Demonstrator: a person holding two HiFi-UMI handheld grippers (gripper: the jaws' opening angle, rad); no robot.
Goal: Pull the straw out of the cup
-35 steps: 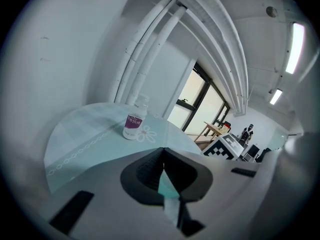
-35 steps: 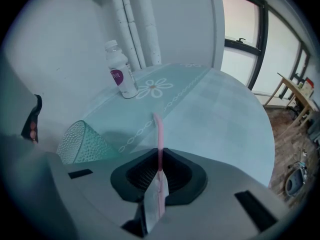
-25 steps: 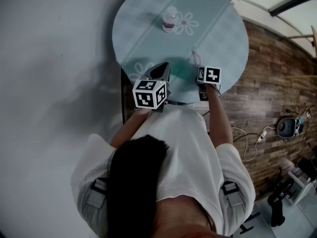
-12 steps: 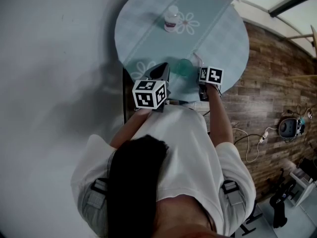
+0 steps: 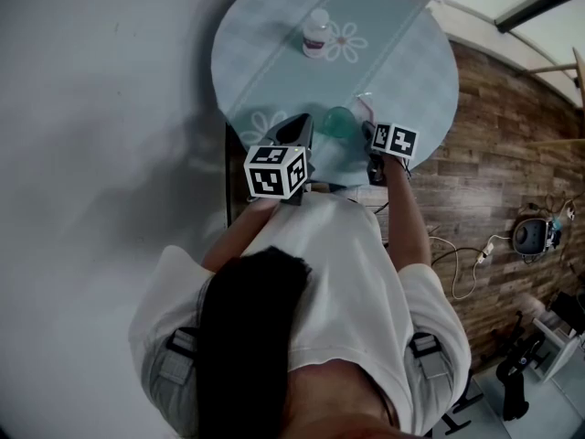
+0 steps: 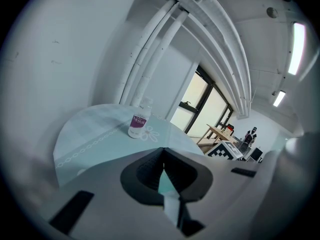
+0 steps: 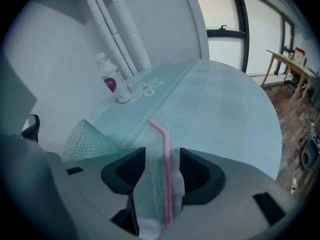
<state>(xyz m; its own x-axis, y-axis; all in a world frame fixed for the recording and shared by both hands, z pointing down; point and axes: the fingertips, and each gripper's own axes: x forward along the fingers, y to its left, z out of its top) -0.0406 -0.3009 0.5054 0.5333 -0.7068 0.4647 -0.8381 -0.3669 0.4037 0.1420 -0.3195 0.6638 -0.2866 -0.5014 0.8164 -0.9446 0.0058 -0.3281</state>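
My right gripper (image 7: pixel 162 154) has its jaws opening. The straw (image 7: pixel 165 174) runs straight out between them, nearer the right jaw, its bent tip just past them, and neither jaw presses on it. It is clear of the cup (image 7: pixel 87 140), which sits on the desk (image 7: pixel 225 109) ahead and left of these jaws, apart from the straw. The bottle (image 7: pixel 112 81) stands farther ahead on that side. My left gripper (image 6: pixel 163 156) has its jaws together, and I see nothing between them.

I judge the straw to be very light, thin and slick, and easy to flatten under a hard squeeze. Something clear seems to wrap it, which would make it slippier still. If I take it again, I'd hold the straight shaft below the bend, with gentle pressure.
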